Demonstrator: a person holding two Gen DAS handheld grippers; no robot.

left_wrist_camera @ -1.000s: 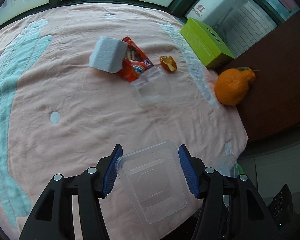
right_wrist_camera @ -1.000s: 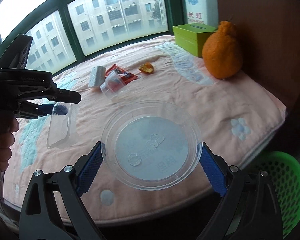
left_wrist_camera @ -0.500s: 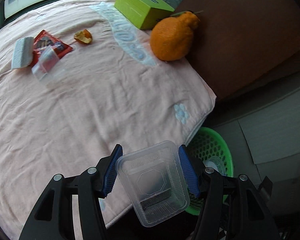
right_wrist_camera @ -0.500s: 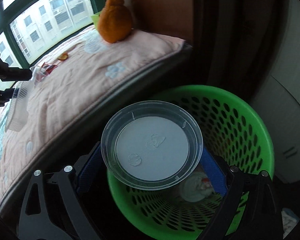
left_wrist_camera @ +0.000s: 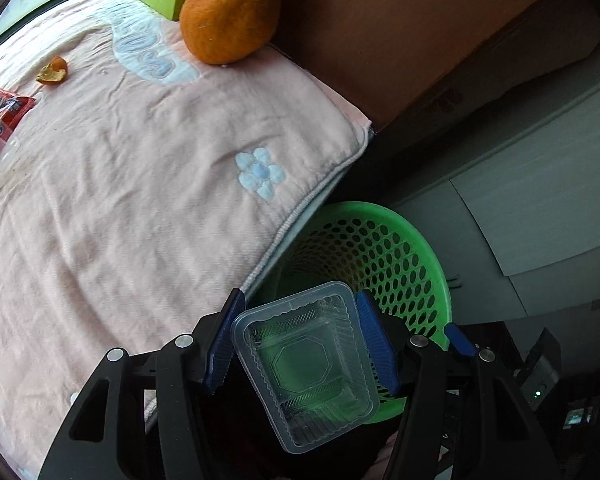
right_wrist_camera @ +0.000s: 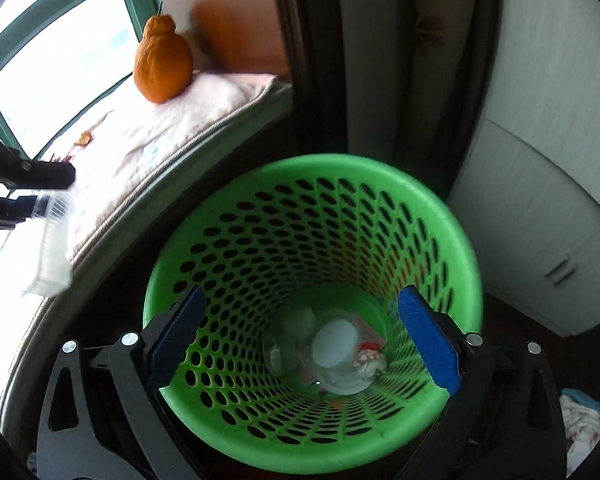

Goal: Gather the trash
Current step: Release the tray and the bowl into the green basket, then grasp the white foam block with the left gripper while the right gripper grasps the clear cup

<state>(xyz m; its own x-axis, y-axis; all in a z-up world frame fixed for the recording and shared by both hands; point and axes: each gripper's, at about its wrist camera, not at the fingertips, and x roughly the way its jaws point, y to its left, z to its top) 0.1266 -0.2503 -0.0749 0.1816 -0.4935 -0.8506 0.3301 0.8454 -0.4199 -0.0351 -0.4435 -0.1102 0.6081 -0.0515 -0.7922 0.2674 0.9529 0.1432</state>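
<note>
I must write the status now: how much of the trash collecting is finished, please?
Done: a round clear lid lies in the green basket among other trash, and the right tongs stand open above it. In hand: the left tongs grip a clear tray near the basket. Left: the orange peel and red wrapper on the pink blanket.

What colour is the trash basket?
Bright green, perforated with holes; the basket shows best in the right wrist view.

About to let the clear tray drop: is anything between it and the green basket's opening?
Nothing visible blocks it. The clear tray, held in the left hand-held gripper, hangs over the near rim of the green basket, whose mouth is open. The right hand-held gripper hovers over that mouth, jaws apart and empty.
</note>
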